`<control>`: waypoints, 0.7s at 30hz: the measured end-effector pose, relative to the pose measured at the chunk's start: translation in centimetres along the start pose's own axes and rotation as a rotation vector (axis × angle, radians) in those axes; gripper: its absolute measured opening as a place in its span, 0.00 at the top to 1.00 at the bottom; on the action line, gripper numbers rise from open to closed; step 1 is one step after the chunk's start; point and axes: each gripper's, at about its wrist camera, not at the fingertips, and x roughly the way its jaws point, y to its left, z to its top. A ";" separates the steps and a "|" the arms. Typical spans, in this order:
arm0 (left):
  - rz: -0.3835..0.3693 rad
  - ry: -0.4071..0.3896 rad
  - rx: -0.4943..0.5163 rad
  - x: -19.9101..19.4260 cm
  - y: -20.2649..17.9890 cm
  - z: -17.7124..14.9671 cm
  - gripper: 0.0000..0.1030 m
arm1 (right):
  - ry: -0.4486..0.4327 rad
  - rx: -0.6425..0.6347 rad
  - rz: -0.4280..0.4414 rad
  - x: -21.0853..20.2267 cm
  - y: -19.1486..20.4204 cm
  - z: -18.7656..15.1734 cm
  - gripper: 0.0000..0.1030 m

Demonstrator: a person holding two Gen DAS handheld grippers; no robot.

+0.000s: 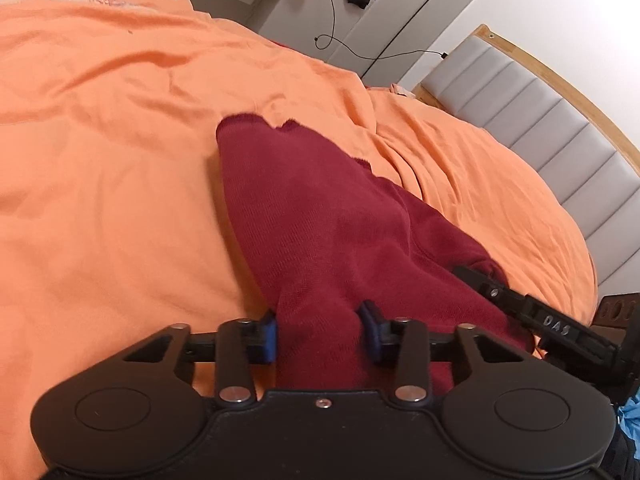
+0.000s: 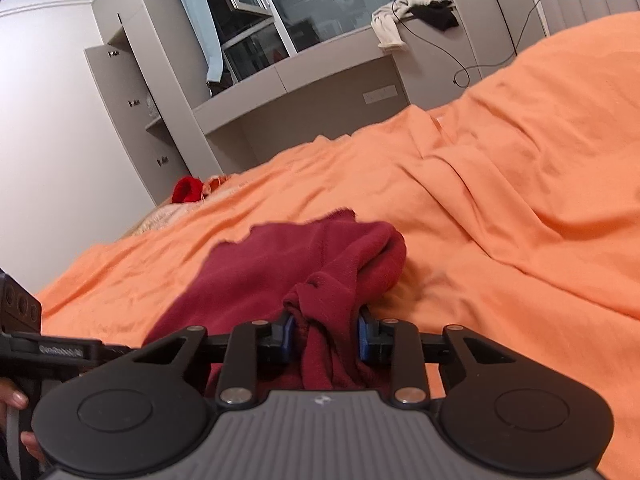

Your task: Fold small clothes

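A dark red knitted garment (image 1: pixel 320 216) lies stretched over the orange bed sheet (image 1: pixel 100 160). My left gripper (image 1: pixel 320 334) is shut on its near edge, and the blue pads (image 1: pixel 269 338) press a fold of the cloth from both sides. In the right wrist view the same garment (image 2: pixel 280 264) is bunched up, and my right gripper (image 2: pixel 325 336) is shut on a gathered wad of it. The other gripper's finger (image 1: pixel 520 308) reaches into the left wrist view at the garment's right side.
A grey padded headboard (image 1: pixel 540 120) with a wooden rim borders the bed on the right. A bright red cloth (image 2: pixel 186 190) lies at the bed's far end. Loose clothes (image 2: pixel 400 16) and a cable hang from a grey ledge by the window. A person's hand (image 2: pixel 16 400) shows at the lower left.
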 end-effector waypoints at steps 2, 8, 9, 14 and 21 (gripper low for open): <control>0.003 0.004 0.010 -0.2 -0.4 0.6 0.66 | -0.024 0.017 0.020 -0.3 0.5 0.8 0.70; 0.009 -0.002 0.058 -1.2 -1.1 2.7 0.71 | -0.095 0.013 0.078 -0.5 2.8 3.2 0.72; 0.016 -0.016 0.078 -1.5 -1.4 3.0 0.72 | -0.105 0.005 0.084 -0.3 3.2 3.5 0.72; 0.098 -0.109 0.198 -3.7 -3.1 5.8 0.73 | -0.145 -0.015 0.117 0.8 4.9 4.9 0.72; 0.233 -0.271 0.321 -6.4 -3.2 9.1 0.73 | -0.268 -0.107 0.164 4.2 8.0 7.7 0.73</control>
